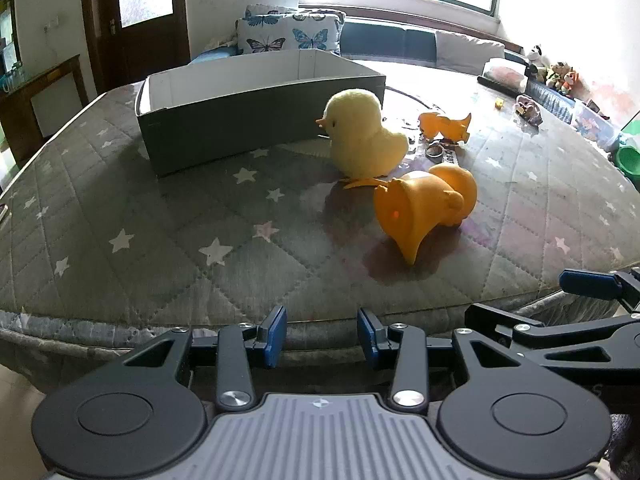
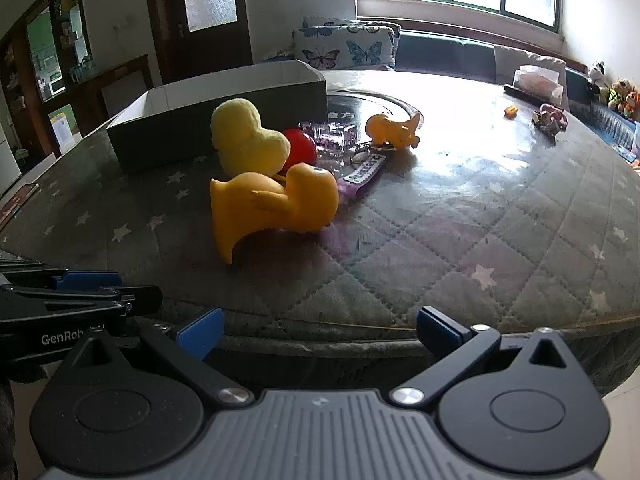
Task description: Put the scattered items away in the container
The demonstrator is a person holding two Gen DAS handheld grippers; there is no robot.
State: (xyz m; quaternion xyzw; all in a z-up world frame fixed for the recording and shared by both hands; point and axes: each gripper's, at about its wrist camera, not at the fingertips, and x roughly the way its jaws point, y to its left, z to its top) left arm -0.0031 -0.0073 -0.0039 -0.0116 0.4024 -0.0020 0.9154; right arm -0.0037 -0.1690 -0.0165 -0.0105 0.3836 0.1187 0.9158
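Right now, left tongs point(image 1: 322, 336): held low at the near edge of the counter point(image 1: 160, 240), blue pads apart with a modest gap, nothing between them.
Right tongs point(image 2: 320, 332): also at the near edge, spread wide, empty; the left tool's arm shows at the far left of this view.
Container point(image 1: 224, 120): a dark open box with pale inner walls, standing on the quilted star-patterned cover toward the back left.
Plush chick point(image 1: 364, 136): pale yellow, upright, just beside the box's right front corner, beak turned toward the box.
Big rubber duck point(image 2: 272, 204): orange, tipped on its side in front of the chick, touching or nearly touching it.
Red ball point(image 2: 300, 146): tucked behind the chick and the duck.
Small orange toy point(image 2: 394, 126): farther back, well apart from the box.
Purple strap point(image 2: 362, 174): lying flat between the small toy and the big duck.
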